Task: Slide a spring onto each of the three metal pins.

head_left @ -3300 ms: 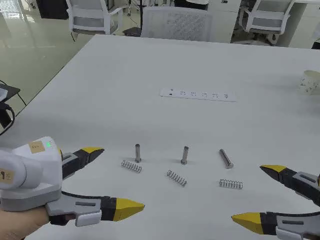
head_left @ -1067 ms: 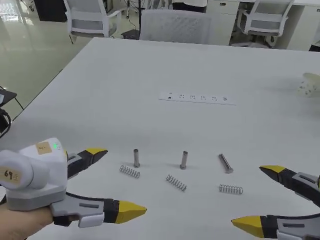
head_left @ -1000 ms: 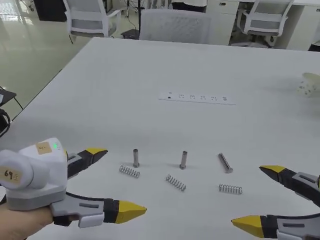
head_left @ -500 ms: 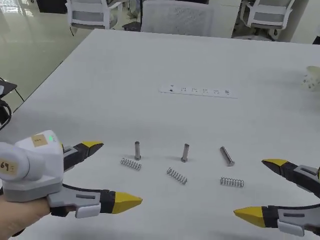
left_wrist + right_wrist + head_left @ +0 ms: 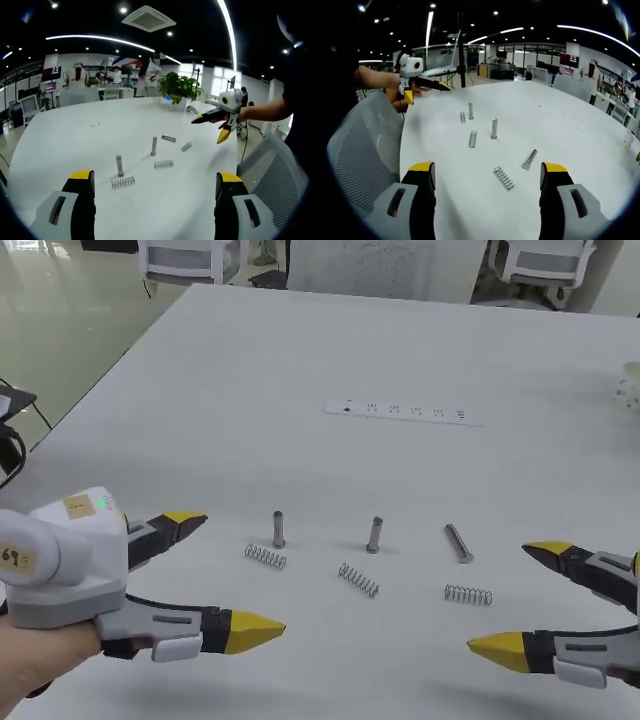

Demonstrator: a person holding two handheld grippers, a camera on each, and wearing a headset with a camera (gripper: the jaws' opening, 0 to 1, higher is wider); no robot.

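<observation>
The left gripper [image 5: 240,572] and right gripper [image 5: 500,595] hover low over the near side of the desk [image 5: 250,370]. Both have their jaws spread wide and hold nothing. Just beyond them three springs [image 5: 358,579] lie loose in a row. Behind the springs, two pins [image 5: 279,529] stand upright and the third pin [image 5: 458,542] lies flat. Farther off is a power strip [image 5: 403,412], and chairs [image 5: 375,262] stand at the far edge.

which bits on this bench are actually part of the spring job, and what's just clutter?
For the job:
left pin and middle pin, both upright; right pin, lying flat
left spring, middle spring, right spring, all loose on the table

Lying about:
power strip
chairs past the far edge
</observation>
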